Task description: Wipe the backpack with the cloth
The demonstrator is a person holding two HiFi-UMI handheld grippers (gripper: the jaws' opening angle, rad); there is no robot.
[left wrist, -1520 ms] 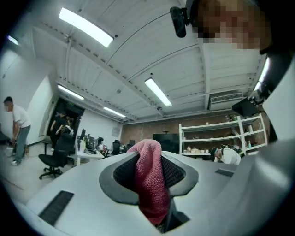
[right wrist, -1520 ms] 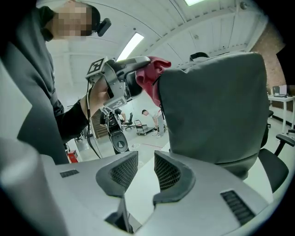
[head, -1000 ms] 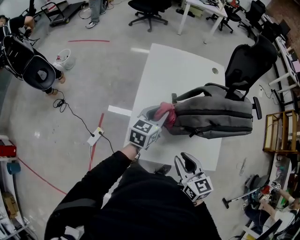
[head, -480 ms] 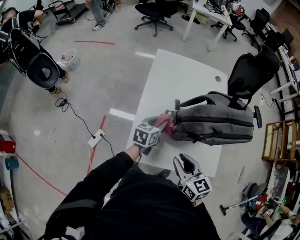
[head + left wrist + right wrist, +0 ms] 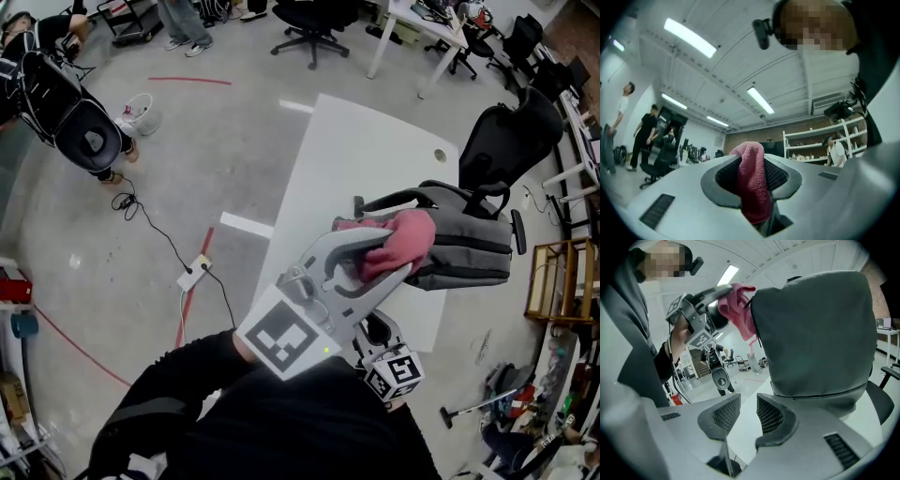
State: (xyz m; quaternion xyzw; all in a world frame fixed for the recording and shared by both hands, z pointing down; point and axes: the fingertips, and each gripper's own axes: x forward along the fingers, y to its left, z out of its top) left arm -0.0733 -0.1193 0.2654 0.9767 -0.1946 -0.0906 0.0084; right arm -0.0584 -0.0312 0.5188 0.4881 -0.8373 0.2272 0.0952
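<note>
A grey backpack (image 5: 469, 248) lies on its side on the white table (image 5: 356, 159). My left gripper (image 5: 389, 258) is raised high, close to the head camera, over the backpack's left end, and is shut on a pink cloth (image 5: 408, 239). In the left gripper view the cloth (image 5: 752, 183) hangs bunched between the pads, with only ceiling and room behind it. My right gripper (image 5: 375, 330) sits low at the table's near edge, partly hidden behind the left one. Its jaws (image 5: 749, 416) stand slightly apart with nothing between them, facing the backpack (image 5: 815, 333), with the cloth (image 5: 738, 305) above.
A black office chair (image 5: 502, 141) stands behind the table's far right corner. A wooden shelf (image 5: 553, 277) is at the right. On the floor to the left lie a cable and power strip (image 5: 192, 274). More chairs and people are at the back.
The left gripper has lifted the cloth from the backpack's left end, up towards the head camera and over the backpack. The right gripper has stayed put.
</note>
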